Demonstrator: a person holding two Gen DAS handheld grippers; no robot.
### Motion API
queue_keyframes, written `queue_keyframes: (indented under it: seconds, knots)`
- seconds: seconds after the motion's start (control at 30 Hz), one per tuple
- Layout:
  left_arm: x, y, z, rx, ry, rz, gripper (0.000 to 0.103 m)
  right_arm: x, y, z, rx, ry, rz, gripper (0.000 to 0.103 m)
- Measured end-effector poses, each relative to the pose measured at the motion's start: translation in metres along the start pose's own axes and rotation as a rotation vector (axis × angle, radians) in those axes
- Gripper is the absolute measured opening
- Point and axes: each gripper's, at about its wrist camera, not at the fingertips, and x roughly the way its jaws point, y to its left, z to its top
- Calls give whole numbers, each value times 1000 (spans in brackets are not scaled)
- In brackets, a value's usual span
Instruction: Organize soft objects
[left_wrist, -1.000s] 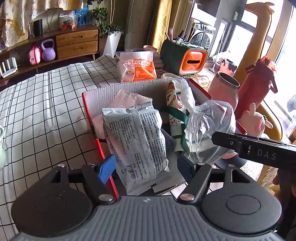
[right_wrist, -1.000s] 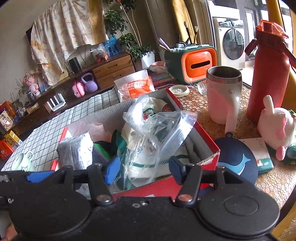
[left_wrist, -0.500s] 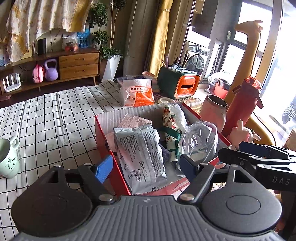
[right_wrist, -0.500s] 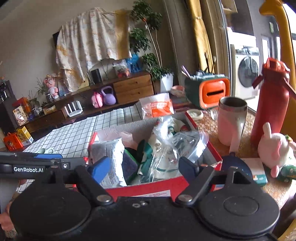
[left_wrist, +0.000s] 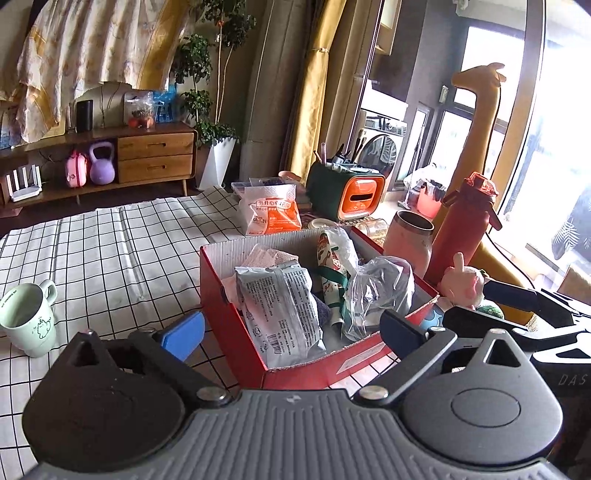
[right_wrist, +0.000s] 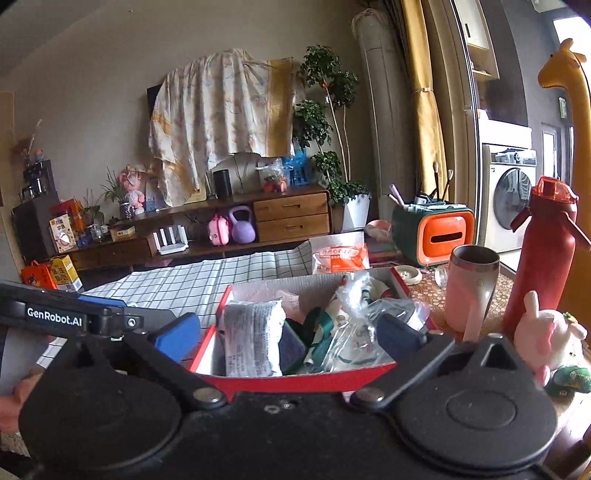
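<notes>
A red cardboard box sits on the checked tablecloth and holds soft items: a silver-white pack, a pink cloth, a patterned roll with a green ribbon and a clear plastic bag. My left gripper is open and empty, above the box's near edge. My right gripper is open and empty, raised before the box. The right gripper also shows at the right of the left wrist view.
A green mug stands at the left on the tablecloth. A pink tumbler, a red bottle, a pink plush toy, an orange tissue pack and a green-orange holder stand around the box.
Both grippers have pulled back and up from the box, still open and empty. The box contents have not moved.
</notes>
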Motion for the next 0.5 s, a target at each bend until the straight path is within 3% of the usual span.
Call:
queue_keyframes:
  seconds: [0.5]
  knots:
    - [-27,2,-22,38,-17,-3,103,-24,15,-16,3,-44,-30,103]
